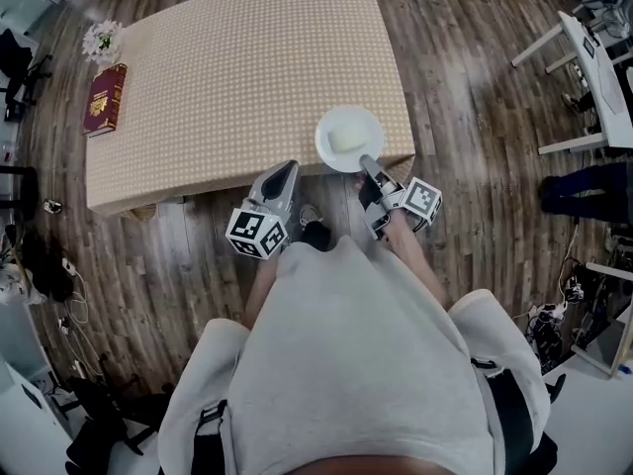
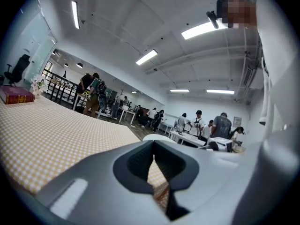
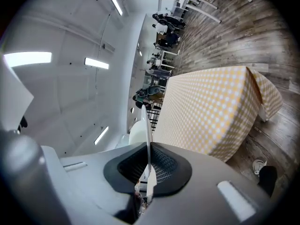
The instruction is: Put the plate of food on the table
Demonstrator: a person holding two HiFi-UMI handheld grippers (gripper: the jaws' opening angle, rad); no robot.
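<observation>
In the head view, one round white plate carried a single pale, creamy mound of food at its middle. It sat over the near right corner of the one table, which was covered in a yellow-and-white checked cloth. The right gripper was clamped on the plate's near rim. The left gripper was just beside the plate at the table's near edge. At the far left of the table lay one red book and one bunch of white flowers.

In the left gripper view, the left gripper had its jaws pressed together with nothing between them. A sliver of the plate showed beyond them, with the table, the book and the flowers to the left. Several people stood in the room behind.

In the right gripper view, the right gripper pinched the plate, seen edge-on as a thin white line, with the food on one side and the table on the other. Whether the plate touched the cloth could not be told.
</observation>
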